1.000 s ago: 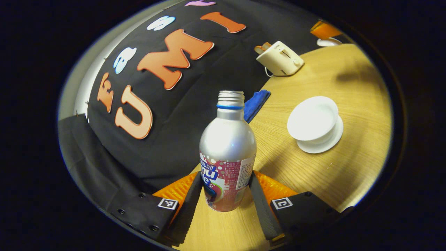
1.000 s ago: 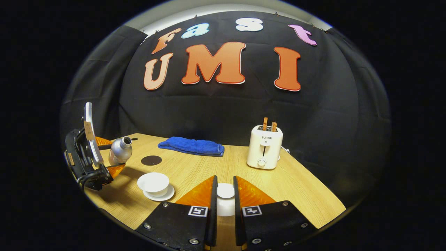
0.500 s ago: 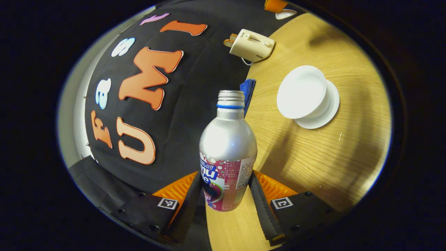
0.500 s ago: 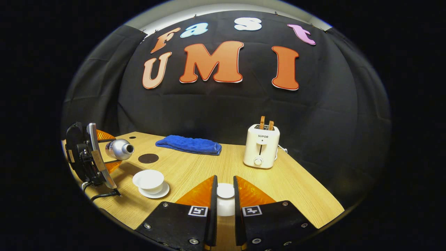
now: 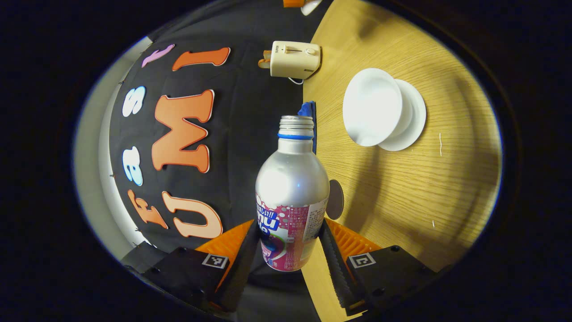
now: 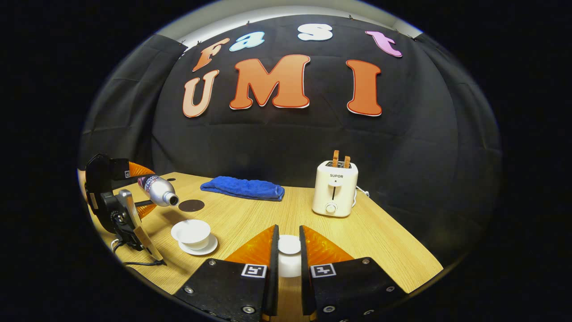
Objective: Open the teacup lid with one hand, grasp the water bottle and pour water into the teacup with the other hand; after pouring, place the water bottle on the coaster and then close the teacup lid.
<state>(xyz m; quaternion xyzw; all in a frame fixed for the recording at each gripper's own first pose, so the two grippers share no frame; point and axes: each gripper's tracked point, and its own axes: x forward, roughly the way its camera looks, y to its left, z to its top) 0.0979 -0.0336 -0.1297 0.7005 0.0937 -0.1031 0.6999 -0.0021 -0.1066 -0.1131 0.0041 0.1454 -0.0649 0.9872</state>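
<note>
left gripper (image 5: 289,243) jaws clamp the tilted water bottle (image 5: 291,197) beside the open teacup (image 5: 373,106); right gripper (image 6: 288,264) jaws clamp the teacup lid (image 6: 289,254) above the counter (image 6: 380,241).

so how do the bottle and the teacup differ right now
The water bottle is silver metal with a printed label; the teacup is plain white. The bottle is tipped on its side in the left gripper, off the table; the teacup stands upright on its saucer. Both are uncovered.

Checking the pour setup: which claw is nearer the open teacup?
Left. The left claw holds the water bottle tilted just above the teacup; the right claw, gripping the lid, is farther off.
</note>
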